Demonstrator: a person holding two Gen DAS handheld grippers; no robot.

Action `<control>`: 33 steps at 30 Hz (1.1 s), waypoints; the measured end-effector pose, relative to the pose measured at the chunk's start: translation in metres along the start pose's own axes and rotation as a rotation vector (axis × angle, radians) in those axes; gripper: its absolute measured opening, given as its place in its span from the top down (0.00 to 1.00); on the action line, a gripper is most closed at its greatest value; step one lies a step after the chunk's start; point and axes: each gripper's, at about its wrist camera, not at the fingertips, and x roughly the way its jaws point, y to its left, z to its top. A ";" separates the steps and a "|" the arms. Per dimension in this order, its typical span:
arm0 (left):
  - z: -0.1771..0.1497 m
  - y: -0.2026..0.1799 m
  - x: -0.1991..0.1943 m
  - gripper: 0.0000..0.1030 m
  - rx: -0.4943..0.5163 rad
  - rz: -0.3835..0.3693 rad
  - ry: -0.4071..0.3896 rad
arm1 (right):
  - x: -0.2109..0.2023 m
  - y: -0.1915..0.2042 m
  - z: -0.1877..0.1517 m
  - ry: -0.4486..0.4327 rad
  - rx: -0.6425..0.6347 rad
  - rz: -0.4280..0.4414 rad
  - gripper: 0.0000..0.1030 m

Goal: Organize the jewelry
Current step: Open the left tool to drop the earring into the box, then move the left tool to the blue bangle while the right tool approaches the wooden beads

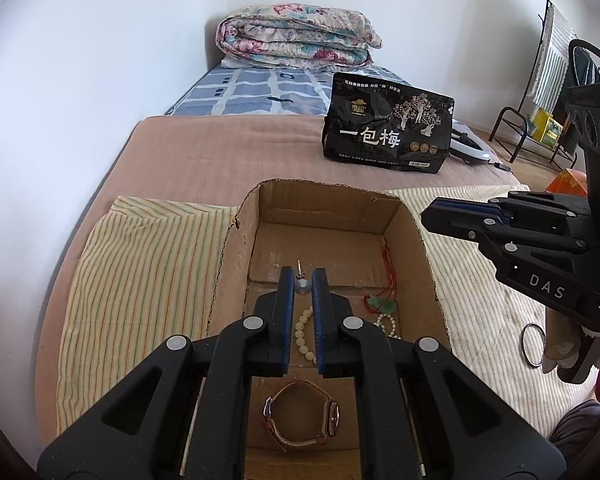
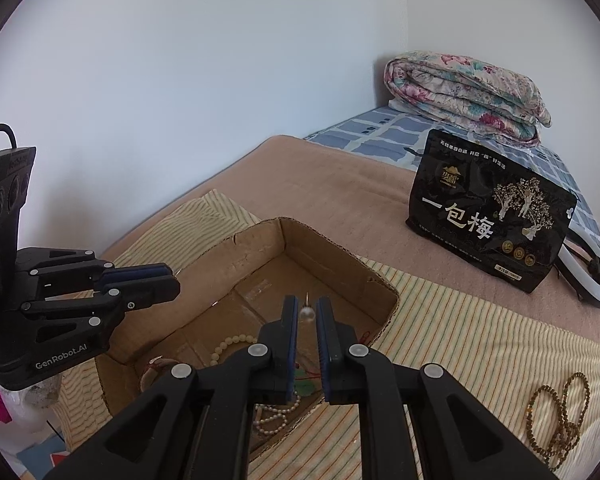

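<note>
Jewelry lot, laid out on a bed.

- Cardboard box point(image 1: 228, 264): open top, on a striped cloth point(image 1: 140, 280). Inside lie a cream bead bracelet point(image 1: 302, 334), a brown-strap watch point(image 1: 300, 420), a green pendant on red cord point(image 1: 380, 304) and a small pearl bracelet point(image 1: 386, 326).
- Left hand-held gripper point(image 1: 302, 280): over the box, jaws nearly together, clamped on a pearl earring point(image 1: 302, 287) at the tips, post upward.
- Right hand-held gripper point(image 2: 307, 308): over the box's near edge, jaws nearly together; a second pearl earring point(image 2: 307, 313) sits between the tips, blurred. I cannot tell whether the pads press it.
- Outside the box, on the cloth: a metal ring point(image 1: 534, 344) and a brown bead string point(image 2: 560, 420).
- Farther back: a black snack bag point(image 1: 384, 132), upright, and a folded floral quilt point(image 1: 300, 36).
</note>
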 end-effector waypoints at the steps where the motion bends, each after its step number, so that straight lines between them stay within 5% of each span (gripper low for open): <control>1: 0.000 0.000 0.000 0.93 -0.002 0.000 0.001 | 0.000 0.001 0.000 -0.001 -0.002 0.003 0.85; 3: -0.001 0.001 0.000 0.93 -0.005 -0.004 -0.001 | -0.002 0.003 0.000 -0.007 -0.010 -0.002 0.74; 9: -0.001 0.002 0.003 0.93 -0.014 -0.001 0.015 | -0.007 0.005 0.001 -0.010 -0.019 -0.011 0.71; 11: -0.002 0.003 0.002 0.91 -0.021 0.001 0.017 | -0.010 0.004 0.000 -0.014 -0.016 -0.019 0.61; 15: -0.003 0.002 -0.003 0.70 -0.030 -0.003 0.005 | -0.018 0.001 -0.001 -0.027 -0.006 -0.030 0.52; 21: -0.003 -0.002 -0.011 0.70 -0.030 0.001 -0.001 | -0.032 -0.004 -0.003 -0.043 0.003 -0.052 0.41; 28: -0.002 -0.012 -0.022 0.70 -0.020 -0.010 -0.009 | -0.057 -0.013 -0.010 -0.071 0.016 -0.098 0.12; 33: -0.003 -0.026 -0.032 0.70 -0.011 -0.030 -0.019 | -0.079 -0.025 -0.019 -0.082 0.030 -0.149 0.10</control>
